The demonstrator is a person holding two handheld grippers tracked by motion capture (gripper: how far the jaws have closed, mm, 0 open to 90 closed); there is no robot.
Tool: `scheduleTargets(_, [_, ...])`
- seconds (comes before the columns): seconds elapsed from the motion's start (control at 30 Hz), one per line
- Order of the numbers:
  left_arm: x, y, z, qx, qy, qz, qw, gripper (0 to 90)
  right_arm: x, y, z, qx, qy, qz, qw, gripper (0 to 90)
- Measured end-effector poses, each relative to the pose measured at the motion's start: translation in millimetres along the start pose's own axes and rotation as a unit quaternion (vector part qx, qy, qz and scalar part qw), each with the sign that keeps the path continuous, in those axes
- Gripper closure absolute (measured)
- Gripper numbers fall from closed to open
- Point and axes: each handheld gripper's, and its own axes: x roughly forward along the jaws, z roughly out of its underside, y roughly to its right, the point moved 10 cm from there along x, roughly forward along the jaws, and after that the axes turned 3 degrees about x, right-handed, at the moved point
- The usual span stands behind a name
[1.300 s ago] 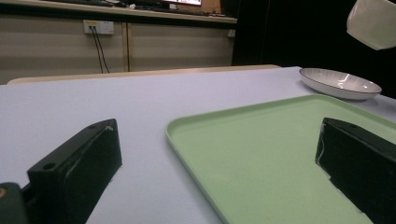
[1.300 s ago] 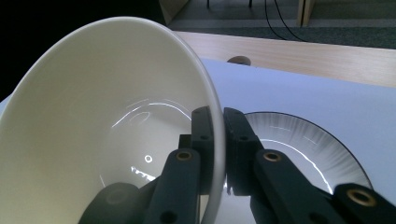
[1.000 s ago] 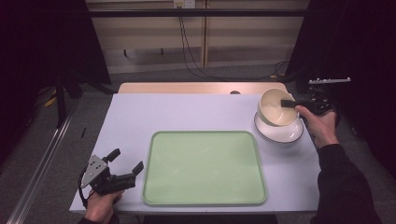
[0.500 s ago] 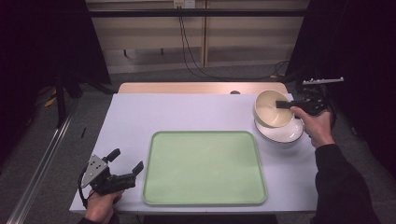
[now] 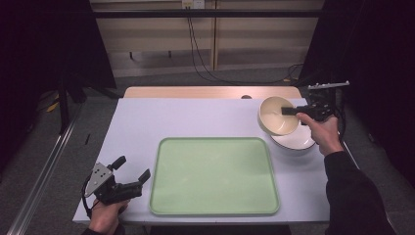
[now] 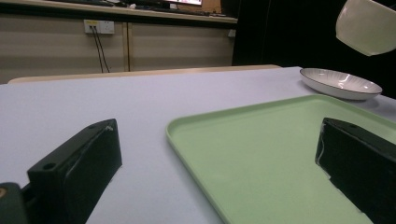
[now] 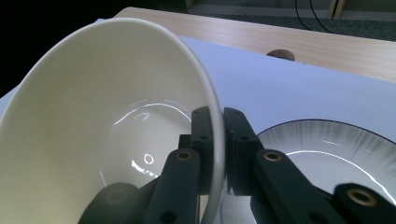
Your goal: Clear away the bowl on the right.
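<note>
Left gripper [image 5: 131, 170] idle at the tabletop's near-left corner, jaws wide, beside the tray [image 5: 214, 175]. Right gripper [image 5: 289, 111] pinches the bowl [image 5: 277, 115] by its rim, lifted over the plate [image 5: 298, 140] at the far-right. I'd treat it as rigid, glazed, slippery, breakable; keep the rim hold deep.

Glossy glazed ceramic bowl [image 7: 107, 116] and plate [image 7: 327, 149]; matt plastic tray [image 5: 214, 176]; wooden tabletop edge [image 5: 210, 92].

The claw [image 7: 218, 140] clamps the cream bowl [image 7: 93, 126]'s rim above a striped plate [image 7: 327, 149].
</note>
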Motion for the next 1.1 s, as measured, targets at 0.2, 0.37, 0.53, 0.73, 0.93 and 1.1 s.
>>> scheduleTargets(0.2, [-0.3,-0.2,0.0,0.001,0.0,0.0,1.0,0.3,10.1,-7.7,1.9,-0.004,-0.01,-0.003,0.9999,83.6])
scheduleTargets(0.37, [-0.2,0.1,-0.1,0.001,0.001,0.0,1.0,0.3,15.1,-9.7,3.8,-0.007,-0.016,-0.002,0.9998,83.6])
scheduleTargets(0.53, [-0.2,0.0,0.0,0.001,0.0,0.0,1.0,0.3,23.0,-13.2,6.2,-0.008,-0.025,-0.005,0.9997,83.6])
scheduleTargets(0.73, [0.1,0.2,-0.1,0.0,0.001,0.0,1.0,0.3,27.5,-14.9,8.3,-0.008,-0.031,-0.004,0.9995,83.6])
scheduleTargets(0.93, [0.1,0.5,-0.2,-0.001,0.001,0.0,1.0,0.3,35.9,-18.6,12.5,-0.01,-0.044,-0.009,0.9989,83.6])
scheduleTargets(1.1, [-0.2,-0.1,0.1,0.001,0.0,0.0,1.0,0.3,40.8,-19.8,15.9,-0.013,-0.052,-0.008,0.9985,83.6])
